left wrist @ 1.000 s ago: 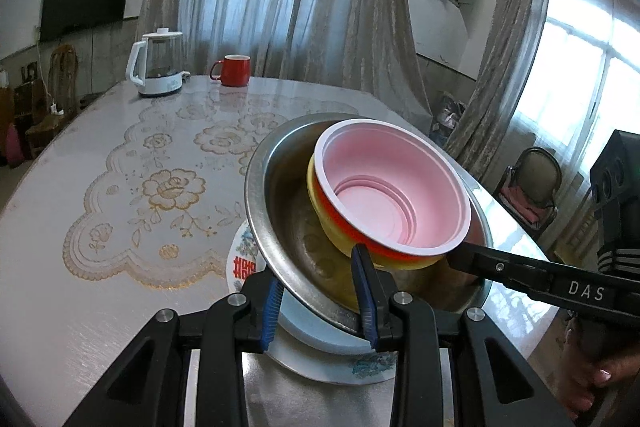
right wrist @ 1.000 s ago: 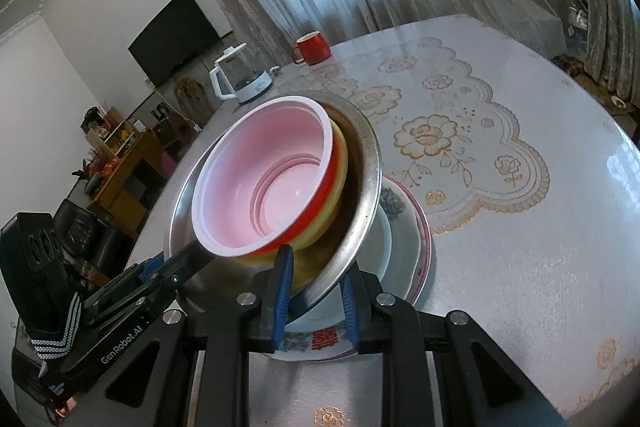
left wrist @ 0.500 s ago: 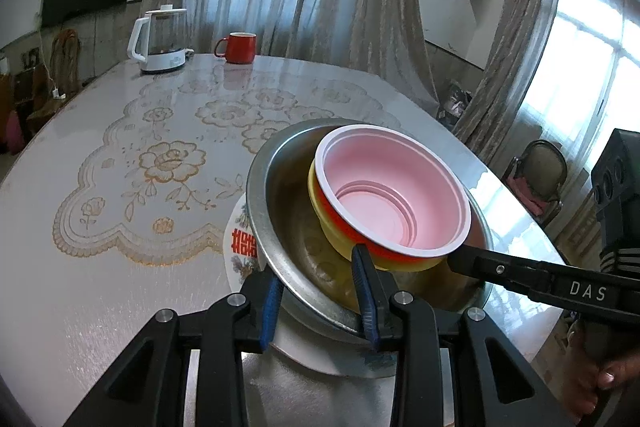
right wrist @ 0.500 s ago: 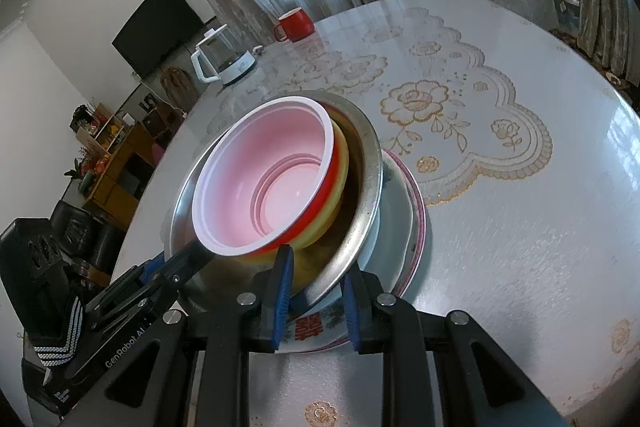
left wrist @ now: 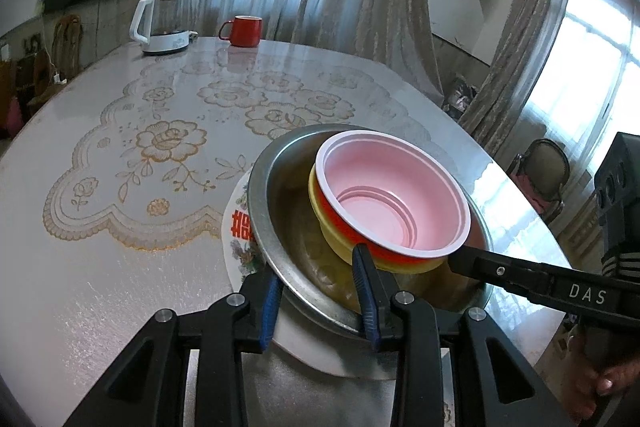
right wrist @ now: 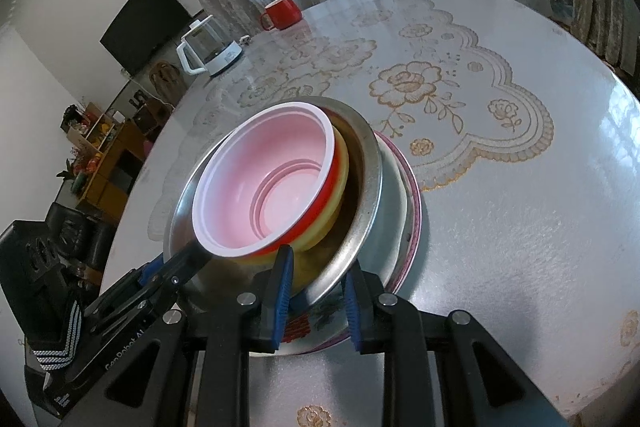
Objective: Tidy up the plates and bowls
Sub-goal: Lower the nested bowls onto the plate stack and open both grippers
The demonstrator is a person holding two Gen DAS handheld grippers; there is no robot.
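Bowls nest pink-in-red-in-yellow [left wrist: 394, 207] inside a steel basin [left wrist: 280, 239] tilted above stacked plates [right wrist: 404, 211] on the bench [left wrist: 100, 247]. Left gripper [left wrist: 318, 297] and right gripper [right wrist: 316, 301] fingers each clamp the basin's near rim from opposite sides.

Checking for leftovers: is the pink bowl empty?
Empty. The pink bowl's bare ridged bottom shows in both views, nothing in it.

Opposite close views, perhaps tilted, share steel bowl [left wrist: 288, 247].
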